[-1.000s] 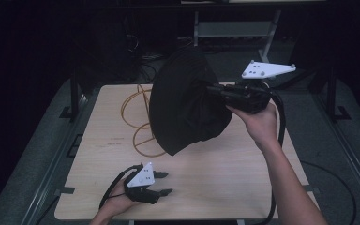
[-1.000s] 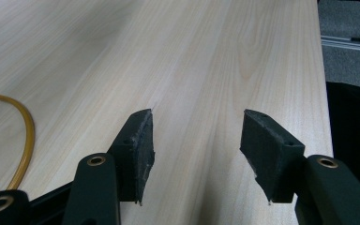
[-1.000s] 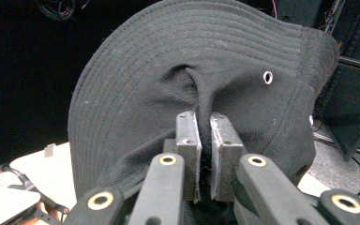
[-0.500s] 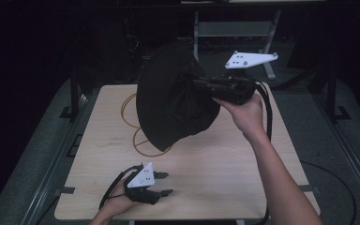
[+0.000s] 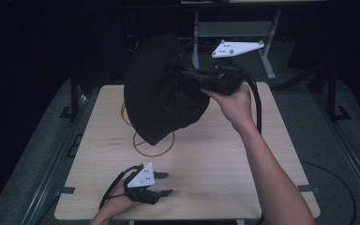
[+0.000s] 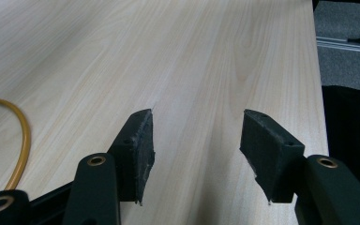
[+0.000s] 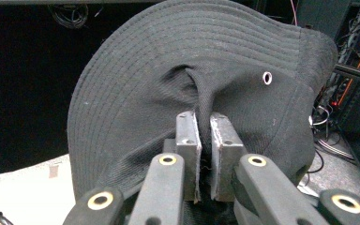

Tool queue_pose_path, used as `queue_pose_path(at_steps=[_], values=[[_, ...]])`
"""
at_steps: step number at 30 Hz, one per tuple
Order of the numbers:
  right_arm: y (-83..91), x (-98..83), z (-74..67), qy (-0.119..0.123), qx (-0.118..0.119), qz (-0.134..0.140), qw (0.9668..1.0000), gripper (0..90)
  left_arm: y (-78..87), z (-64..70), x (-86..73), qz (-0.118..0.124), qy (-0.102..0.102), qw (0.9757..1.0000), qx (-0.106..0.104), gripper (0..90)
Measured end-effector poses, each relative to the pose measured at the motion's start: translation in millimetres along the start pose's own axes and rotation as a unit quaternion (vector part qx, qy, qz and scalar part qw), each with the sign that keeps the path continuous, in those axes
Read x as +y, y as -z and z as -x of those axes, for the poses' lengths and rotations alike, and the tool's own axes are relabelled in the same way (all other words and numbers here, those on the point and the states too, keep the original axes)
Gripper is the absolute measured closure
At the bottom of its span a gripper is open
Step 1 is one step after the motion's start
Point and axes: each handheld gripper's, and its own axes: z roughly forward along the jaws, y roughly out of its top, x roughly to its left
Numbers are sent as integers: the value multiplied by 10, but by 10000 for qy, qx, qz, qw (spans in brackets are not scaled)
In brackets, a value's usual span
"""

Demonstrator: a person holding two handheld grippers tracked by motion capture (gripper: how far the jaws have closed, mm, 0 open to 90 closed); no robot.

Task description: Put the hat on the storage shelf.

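Observation:
A black bucket hat (image 5: pixel 161 91) with a stitched brim hangs in the air over the back of the wooden table (image 5: pixel 225 164). My right gripper (image 5: pixel 190 75) is shut on a pinched fold of the hat's crown (image 7: pixel 205 101); a small metal eyelet (image 7: pixel 266 78) shows on the cloth. My left gripper (image 5: pixel 165 183) rests low at the table's front left, held by a hand, its jaws spread apart with nothing between them (image 6: pixel 194 145), only bare wood.
Orange circles (image 5: pixel 147 145) are marked on the table under the hat, and an orange arc (image 6: pixel 21 136) runs left of my left gripper. Metal rails and a stand (image 5: pixel 229 28) lie beyond the table. Dark surroundings on all sides.
My right gripper has carried the hat leftward and somewhat up over the table. The left gripper has stayed in place at the front edge.

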Motion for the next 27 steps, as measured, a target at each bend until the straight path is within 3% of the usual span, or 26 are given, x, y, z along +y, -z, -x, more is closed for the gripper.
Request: queue_pose_path(at_steps=[17,27], values=[[-225,206,30,82,37,-36,10000,838,8,-6,4,81,-6,10000,1,436],[-441,355,65,148,7,-301,9994,837,21,-6,14,107,27,9999,11,437]])
